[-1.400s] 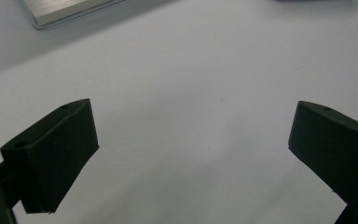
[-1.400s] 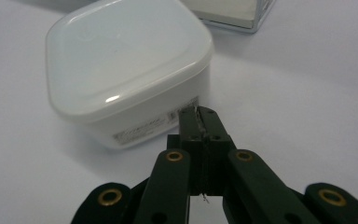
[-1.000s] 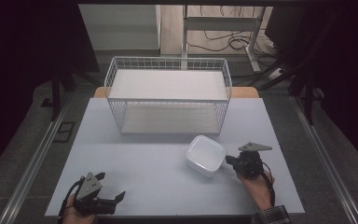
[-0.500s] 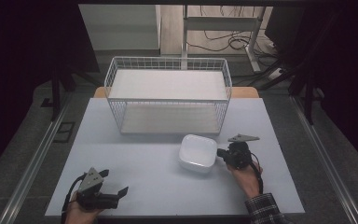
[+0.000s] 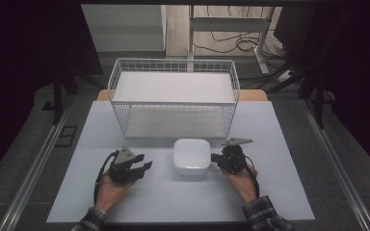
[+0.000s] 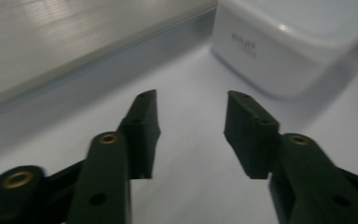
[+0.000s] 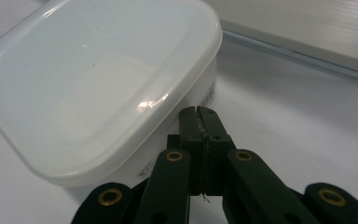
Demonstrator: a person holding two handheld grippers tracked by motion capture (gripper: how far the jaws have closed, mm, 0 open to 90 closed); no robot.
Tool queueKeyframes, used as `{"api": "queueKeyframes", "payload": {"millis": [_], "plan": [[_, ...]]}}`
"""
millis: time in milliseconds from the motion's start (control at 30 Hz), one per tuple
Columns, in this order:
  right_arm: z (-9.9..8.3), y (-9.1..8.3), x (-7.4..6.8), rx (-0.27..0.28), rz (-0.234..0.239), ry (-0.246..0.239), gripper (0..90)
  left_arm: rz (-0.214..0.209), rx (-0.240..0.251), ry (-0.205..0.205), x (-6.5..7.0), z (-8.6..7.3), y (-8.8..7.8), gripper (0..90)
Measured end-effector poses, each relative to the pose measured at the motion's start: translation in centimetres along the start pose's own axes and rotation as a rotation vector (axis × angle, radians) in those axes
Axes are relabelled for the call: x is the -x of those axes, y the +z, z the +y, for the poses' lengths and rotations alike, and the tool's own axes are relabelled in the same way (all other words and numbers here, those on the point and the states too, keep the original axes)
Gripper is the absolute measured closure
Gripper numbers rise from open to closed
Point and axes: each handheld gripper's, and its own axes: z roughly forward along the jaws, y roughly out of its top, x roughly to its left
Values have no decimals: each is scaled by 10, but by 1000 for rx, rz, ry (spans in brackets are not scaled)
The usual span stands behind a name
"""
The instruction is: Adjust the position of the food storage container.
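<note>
A white square container with a lid (image 5: 191, 156) sits on the pale table (image 5: 279, 192), just in front of the wire basket. My right gripper (image 5: 215, 159) is at its right side, shut, with nothing between the jaws. Its tips (image 7: 198, 112) press against the container's wall (image 7: 193, 93) under the lid's rim. My left gripper (image 5: 147, 166) stands open a short way left of the container, pointing at it. Between its spread fingers (image 6: 191, 100) lies bare table, and the container (image 6: 279, 51) is ahead to the right.
A white wire basket (image 5: 173, 64) stands at the back middle of the table, open side up, its front wall close behind the container. Dark floor and table legs surround the table. Bare table surface lies left and right of the hands.
The right gripper has slid the container left and toward the basket's front. The left gripper has moved up and right from the table's front corner toward the container.
</note>
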Motion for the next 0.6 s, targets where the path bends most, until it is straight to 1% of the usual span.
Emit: {"api": "queueKeyframes", "payload": {"millis": [33, 67, 100, 133, 167, 233, 267, 333, 400, 433, 467, 500, 567, 600], "plan": [[0, 2, -2, -3, 7, -6, 895, 3, 3, 8, -1, 5, 8, 604], [1, 4, -5, -10, 12, -17, 895, 3, 1, 19, -2, 9, 13, 644], [2, 6, -6, -9, 8, -28, 895, 13, -2, 21, -3, 13, 19, 669], [3, 7, -7, -12, -6, -42, 894, 18, -4, 29, -5, 18, 26, 709], [5, 9, -6, -11, -17, -53, 894, 15, -2, 30, -7, 23, 34, 746], [10, 12, -3, 0, -30, -49, 895, 13, 1, 25, -10, 30, 47, 807], [13, 15, -1, 6, -41, -54, 895, 3, -10, 33, -12, 33, 52, 836], [19, 21, 4, 17, -50, -65, 895, -13, -1, 31, -13, 39, 66, 878], [23, 27, 7, 32, -49, -72, 895, -38, 10, 8, -14, 43, 76, 896], [24, 28, 8, 35, -51, -77, 896, -54, 13, 7, -12, 45, 82, 898], [25, 31, 10, 41, -44, -82, 895, -51, 0, 29, -11, 47, 85, 898], [26, 32, 11, 38, -42, -85, 896, -63, -10, 39, -9, 48, 89, 898], [27, 36, 13, 24, -41, -102, 896, -78, -20, 65, -5, 49, 91, 898], [27, 36, 12, 25, -34, -107, 896, -71, -18, 65, -4, 48, 91, 899]]}}
